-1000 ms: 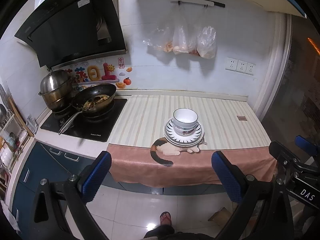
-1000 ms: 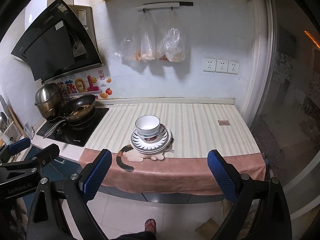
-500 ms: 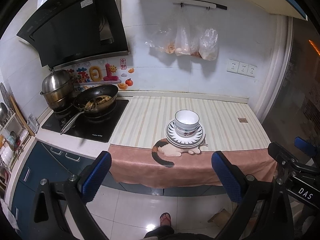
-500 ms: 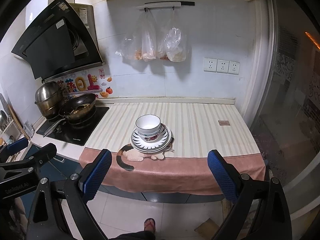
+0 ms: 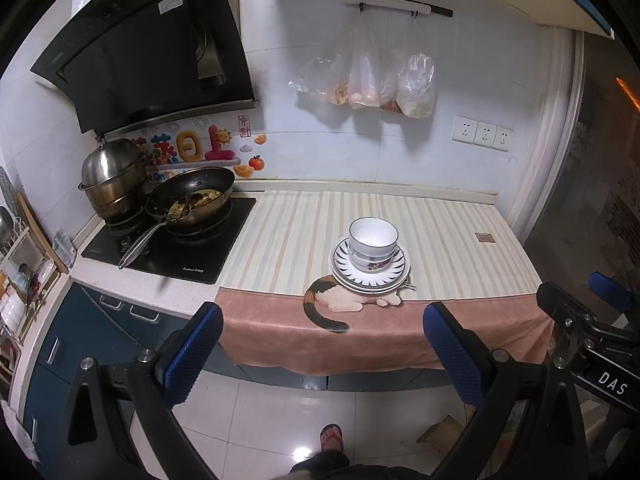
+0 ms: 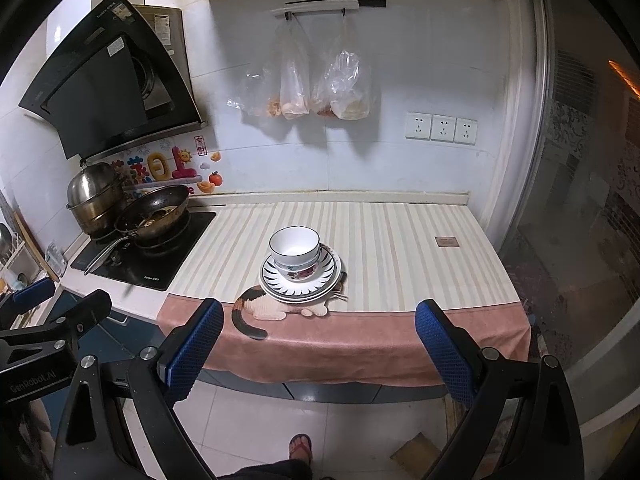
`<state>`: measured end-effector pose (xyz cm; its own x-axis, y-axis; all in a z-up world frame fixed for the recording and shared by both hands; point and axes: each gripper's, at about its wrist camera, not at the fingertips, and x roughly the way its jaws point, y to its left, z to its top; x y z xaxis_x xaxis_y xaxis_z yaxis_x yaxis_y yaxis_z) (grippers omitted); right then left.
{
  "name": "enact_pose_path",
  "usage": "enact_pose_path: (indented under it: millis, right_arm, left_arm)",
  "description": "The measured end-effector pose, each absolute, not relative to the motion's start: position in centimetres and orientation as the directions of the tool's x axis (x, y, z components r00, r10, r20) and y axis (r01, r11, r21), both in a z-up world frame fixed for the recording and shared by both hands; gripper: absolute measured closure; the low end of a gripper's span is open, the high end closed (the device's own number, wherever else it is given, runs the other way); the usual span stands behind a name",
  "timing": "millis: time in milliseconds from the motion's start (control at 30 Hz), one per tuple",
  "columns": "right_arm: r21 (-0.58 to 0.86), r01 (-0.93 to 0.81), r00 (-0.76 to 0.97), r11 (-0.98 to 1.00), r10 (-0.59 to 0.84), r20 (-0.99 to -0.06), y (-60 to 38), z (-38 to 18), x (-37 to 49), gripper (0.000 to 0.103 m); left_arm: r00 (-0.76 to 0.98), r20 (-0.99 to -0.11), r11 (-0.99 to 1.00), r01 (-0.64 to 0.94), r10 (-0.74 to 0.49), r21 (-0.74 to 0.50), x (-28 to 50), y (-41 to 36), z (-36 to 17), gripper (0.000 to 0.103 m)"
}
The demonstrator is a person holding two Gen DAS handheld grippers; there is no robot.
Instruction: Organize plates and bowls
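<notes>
White bowls (image 5: 373, 242) are stacked on a pile of black-and-white patterned plates (image 5: 396, 272) on the striped counter cloth near the front edge; the bowls (image 6: 295, 249) and plates (image 6: 328, 276) also show in the right wrist view. My left gripper (image 5: 322, 354) is open and empty, held well back from the counter above the floor. My right gripper (image 6: 316, 350) is also open and empty, at a similar distance from the stack.
A black cooktop (image 5: 188, 256) at the left holds a wok with food (image 5: 192, 200) and a steel pot (image 5: 112, 178). Plastic bags (image 5: 372, 80) hang on the wall. A cat-print cloth (image 5: 360, 332) drapes over the counter edge. A dish rack (image 5: 16, 280) stands far left.
Both views have shifted slightly, with the stack sitting a little higher and the counter marginally closer. The bowls and plates have not moved. Both grippers stay open.
</notes>
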<state>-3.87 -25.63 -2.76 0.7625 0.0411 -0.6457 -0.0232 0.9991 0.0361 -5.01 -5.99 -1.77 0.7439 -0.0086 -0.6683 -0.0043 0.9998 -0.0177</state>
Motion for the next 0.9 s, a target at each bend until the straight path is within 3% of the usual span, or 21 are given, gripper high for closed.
enact_pose_path:
  millis: [900]
  right_arm:
    - [0.019, -0.020, 0.766, 1.000, 0.027, -0.642, -24.0, -2.9, -3.5, 0.004]
  left_arm:
    - [0.733, -0.680, 1.000, -0.017, 0.002, -0.016, -3.5, -4.8, -2.7, 0.000]
